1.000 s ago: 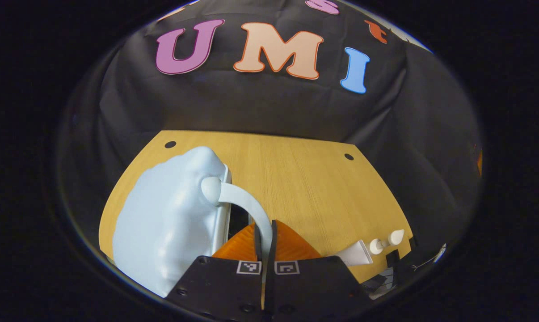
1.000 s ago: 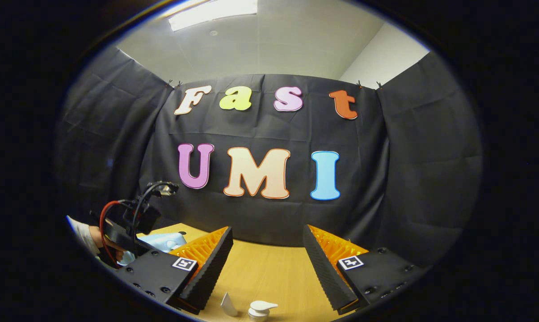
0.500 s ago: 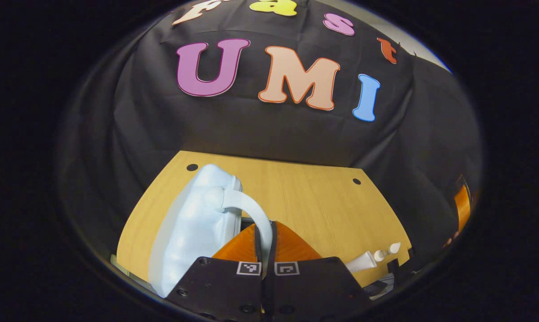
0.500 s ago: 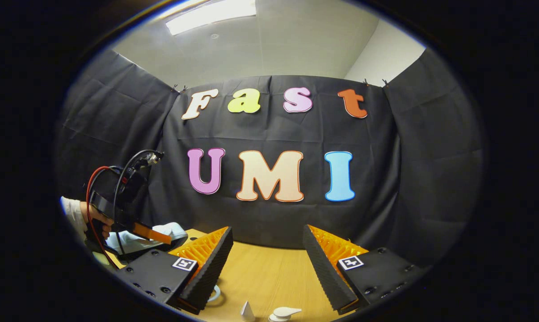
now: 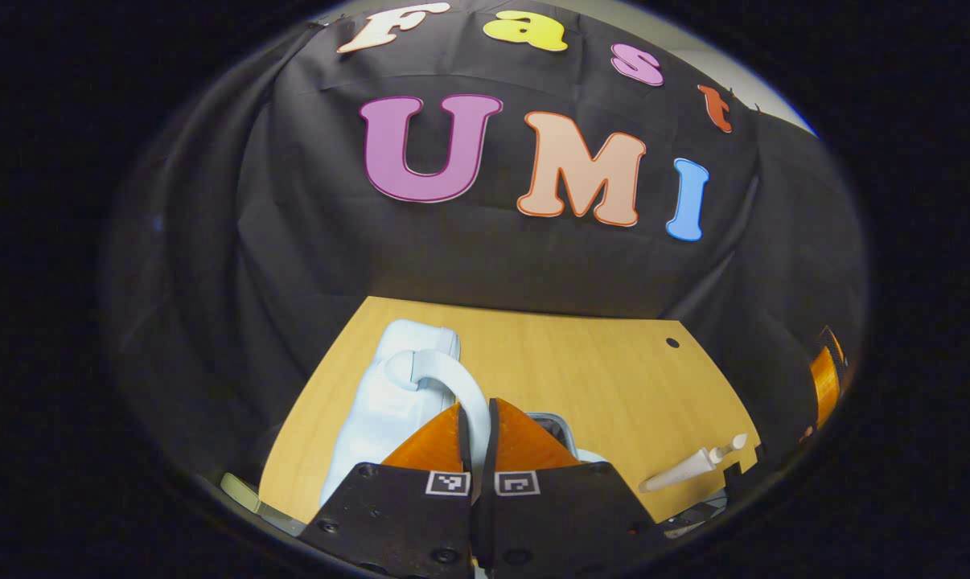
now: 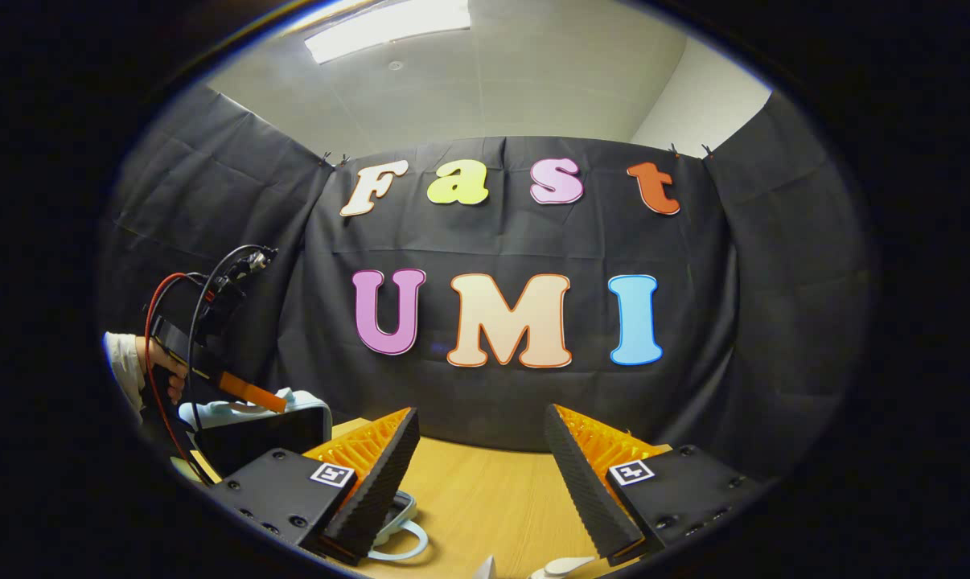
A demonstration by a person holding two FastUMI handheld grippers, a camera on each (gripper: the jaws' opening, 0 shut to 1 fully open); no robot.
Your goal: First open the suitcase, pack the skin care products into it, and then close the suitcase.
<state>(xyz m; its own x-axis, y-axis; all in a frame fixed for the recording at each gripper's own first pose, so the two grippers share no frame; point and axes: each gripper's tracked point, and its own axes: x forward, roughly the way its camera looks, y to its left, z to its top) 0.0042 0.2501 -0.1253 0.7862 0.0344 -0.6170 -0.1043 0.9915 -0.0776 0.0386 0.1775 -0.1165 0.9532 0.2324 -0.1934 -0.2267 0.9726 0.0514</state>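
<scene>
In the left gripper view my left gripper is shut on the curved handle of the pale blue suitcase lid, which stands raised off the wooden table. The right gripper view has the lid tilted up with its dark inside facing me, and the left gripper held by a hand at its top edge. The lower shell's rim and loop handle lie on the table. My right gripper hangs open over the table with nothing between its fingers. A white tube lies near the front right.
A white pump top and a tube tip sit at the bottom edge under the right gripper. The other gripper shows at the far right of the left gripper view. The black cloth wall closes the back of the table.
The left gripper has risen and swung back with the handle, tilting the lid up more steeply. The right gripper has drifted slightly and stays open.
</scene>
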